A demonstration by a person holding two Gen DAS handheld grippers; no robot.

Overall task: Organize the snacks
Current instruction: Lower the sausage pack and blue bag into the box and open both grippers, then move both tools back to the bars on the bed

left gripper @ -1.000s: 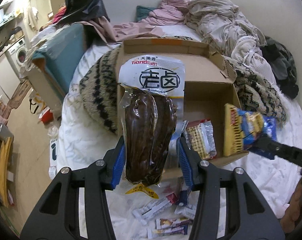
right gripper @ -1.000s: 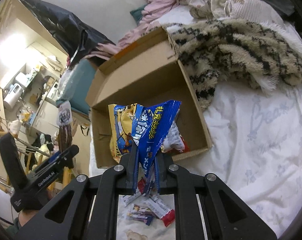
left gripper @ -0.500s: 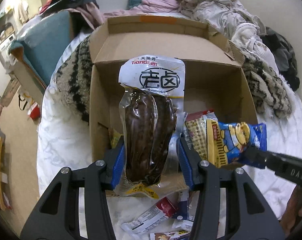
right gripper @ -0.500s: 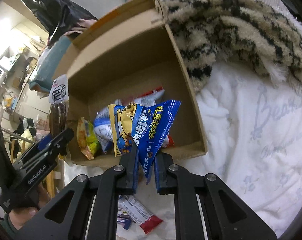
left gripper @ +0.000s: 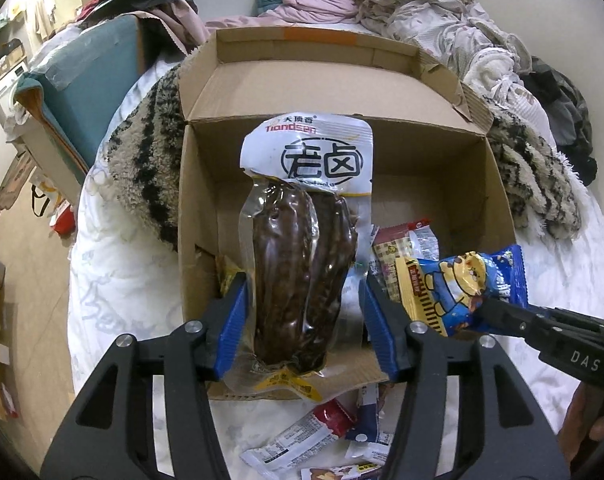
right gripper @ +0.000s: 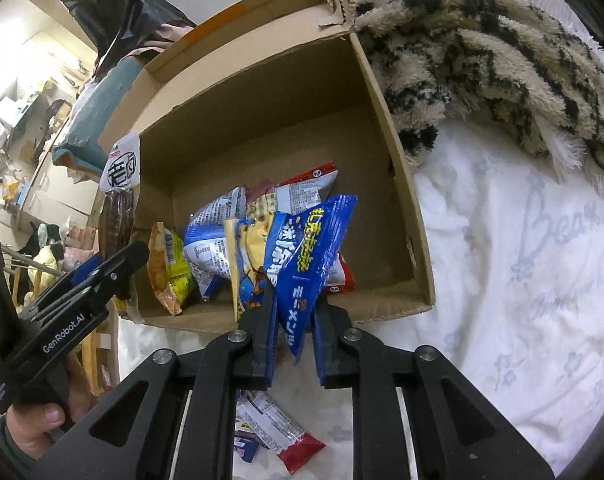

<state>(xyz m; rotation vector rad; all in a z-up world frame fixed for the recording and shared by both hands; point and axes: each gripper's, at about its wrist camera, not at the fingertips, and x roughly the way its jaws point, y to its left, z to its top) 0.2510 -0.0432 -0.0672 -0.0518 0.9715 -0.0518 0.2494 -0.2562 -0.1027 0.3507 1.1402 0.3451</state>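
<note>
My left gripper (left gripper: 304,320) is shut on a clear vacuum pack of dark braised meat (left gripper: 302,264) with a white label, held upright over the near left part of an open cardboard box (left gripper: 498,184). My right gripper (right gripper: 292,320) is shut on a blue and yellow snack bag (right gripper: 302,256), held over the box's near edge; it also shows in the left wrist view (left gripper: 462,288). Several snack packets (right gripper: 206,240) lie inside the box (right gripper: 398,168). The left gripper and meat pack show at the left of the right wrist view (right gripper: 116,216).
The box sits on a white bed sheet (right gripper: 522,260) against a furry black and beige blanket (right gripper: 482,60). Loose snack bars (left gripper: 314,432) lie on the sheet in front of the box. Piled clothes (left gripper: 422,4) lie behind. A teal box (left gripper: 82,80) stands left.
Both grippers have moved forward toward the box with their packs. The box looks larger and closer, and the blue bag now hangs over its near edge.
</note>
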